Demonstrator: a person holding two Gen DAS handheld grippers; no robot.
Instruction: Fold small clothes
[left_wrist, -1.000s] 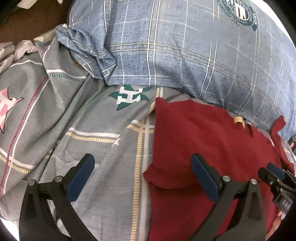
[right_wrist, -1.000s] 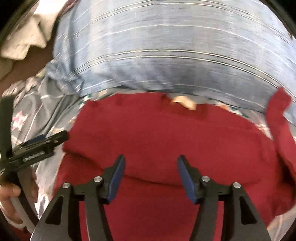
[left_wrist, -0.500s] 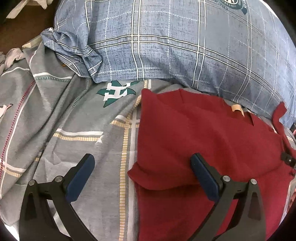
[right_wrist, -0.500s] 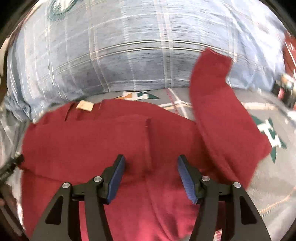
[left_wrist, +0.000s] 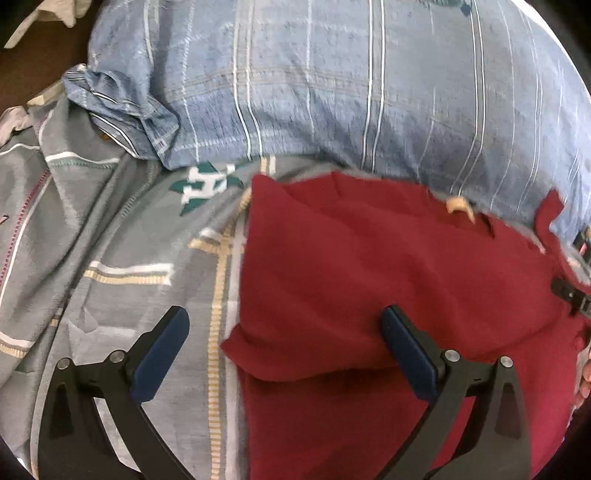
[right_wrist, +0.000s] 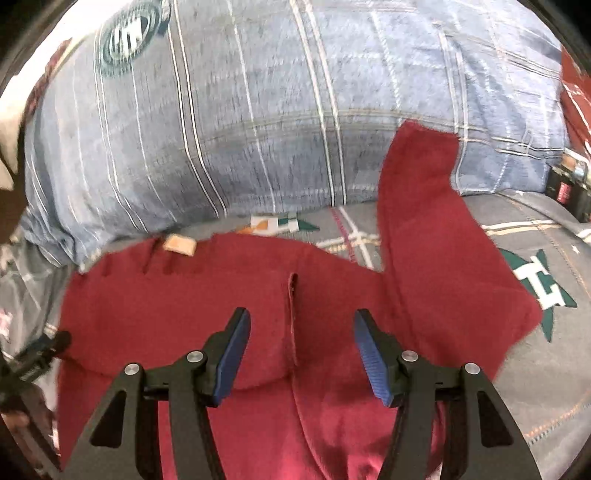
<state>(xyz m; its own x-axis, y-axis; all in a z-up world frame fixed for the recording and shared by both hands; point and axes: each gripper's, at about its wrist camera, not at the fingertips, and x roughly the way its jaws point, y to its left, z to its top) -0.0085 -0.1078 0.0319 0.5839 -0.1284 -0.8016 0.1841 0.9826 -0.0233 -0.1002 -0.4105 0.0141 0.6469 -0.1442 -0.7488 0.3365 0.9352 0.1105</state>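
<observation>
A dark red shirt lies on a grey patterned bedsheet, its left sleeve folded inward over the body. My left gripper is open and empty above the shirt's left edge. In the right wrist view the shirt shows its tan neck label, and its right sleeve stretches out up to the pillow. My right gripper is open and empty above the folded sleeve's cuff edge.
A large blue plaid pillow lies just behind the shirt; it also shows in the right wrist view. A small dark object sits at the far right on the sheet. White cloth lies on the dark floor at top left.
My right gripper has swung right, from the shirt's middle to where the outstretched right sleeve is in view. My left gripper has shifted slightly, staying open at the shirt's left edge.
</observation>
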